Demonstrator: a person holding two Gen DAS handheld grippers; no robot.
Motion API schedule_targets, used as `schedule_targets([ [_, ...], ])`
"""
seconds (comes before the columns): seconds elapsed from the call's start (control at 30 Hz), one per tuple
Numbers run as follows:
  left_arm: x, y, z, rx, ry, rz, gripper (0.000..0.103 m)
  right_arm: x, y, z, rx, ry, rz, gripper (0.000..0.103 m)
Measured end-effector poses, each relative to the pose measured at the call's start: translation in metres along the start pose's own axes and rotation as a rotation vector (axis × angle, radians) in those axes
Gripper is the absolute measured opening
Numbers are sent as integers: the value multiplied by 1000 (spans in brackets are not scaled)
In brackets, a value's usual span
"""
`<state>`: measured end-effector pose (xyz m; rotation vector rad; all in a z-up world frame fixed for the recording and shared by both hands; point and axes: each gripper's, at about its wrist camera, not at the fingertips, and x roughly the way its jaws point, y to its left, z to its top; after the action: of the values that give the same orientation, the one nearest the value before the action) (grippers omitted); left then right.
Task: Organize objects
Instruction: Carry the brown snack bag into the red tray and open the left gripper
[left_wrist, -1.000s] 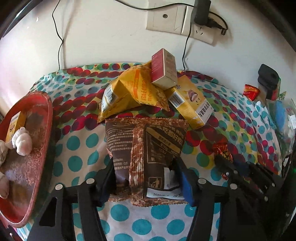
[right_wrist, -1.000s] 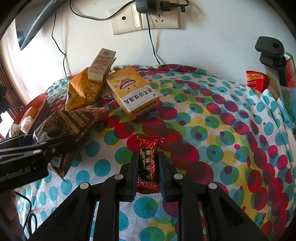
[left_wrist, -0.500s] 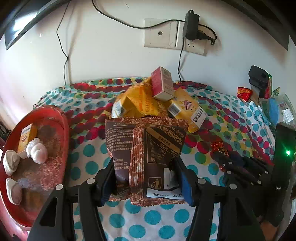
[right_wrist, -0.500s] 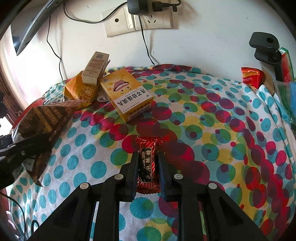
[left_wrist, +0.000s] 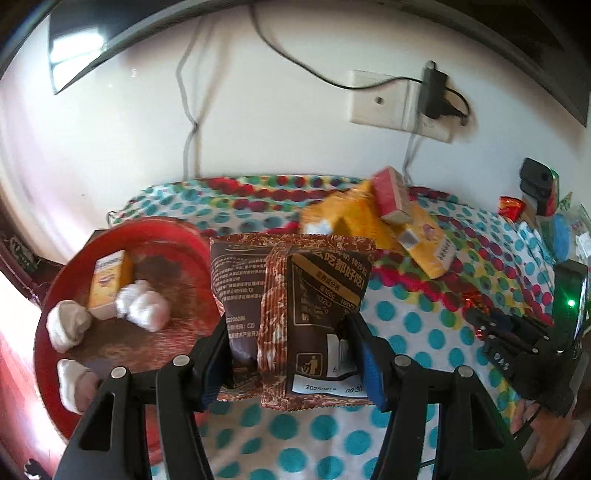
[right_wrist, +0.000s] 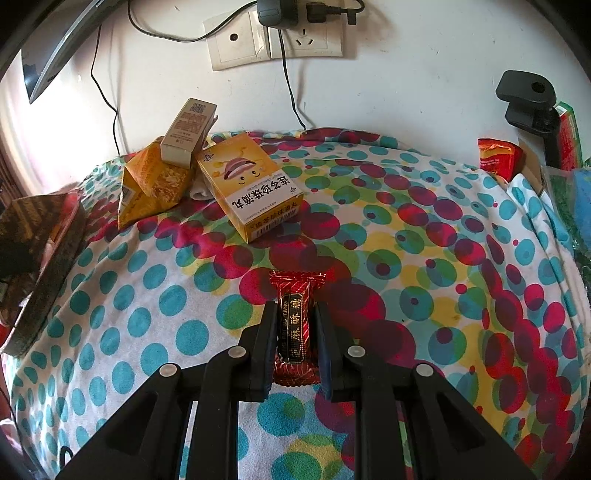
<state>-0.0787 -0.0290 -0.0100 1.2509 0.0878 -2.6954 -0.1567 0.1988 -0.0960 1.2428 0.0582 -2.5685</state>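
Left wrist view: left gripper (left_wrist: 290, 354) clamps a brown snack packet (left_wrist: 291, 317), raised above the dotted cloth (left_wrist: 406, 321) beside the red tray (left_wrist: 55, 295).

Right wrist view: right gripper (right_wrist: 297, 339) pinches a red candy (right_wrist: 295, 325) lying on the cloth, well apart from the yellow box (right_wrist: 251, 184).

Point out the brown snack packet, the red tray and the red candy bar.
brown snack packet (left_wrist: 295, 295): left wrist view, printed back panel.
red tray (left_wrist: 55, 295): left wrist view, left rim.
red candy bar (right_wrist: 295, 325): right wrist view, black label between the right tool's fingers.
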Motion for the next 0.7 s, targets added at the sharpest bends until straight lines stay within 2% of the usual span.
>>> schedule_targets([
  [0.33,-13,67,6,-69,-28,80,62,0,1,-1,-6,2,-7,19],
  [0.7,1,149,10,-143,-8,189,62,0,2,1,-11,4,-14,19],
])
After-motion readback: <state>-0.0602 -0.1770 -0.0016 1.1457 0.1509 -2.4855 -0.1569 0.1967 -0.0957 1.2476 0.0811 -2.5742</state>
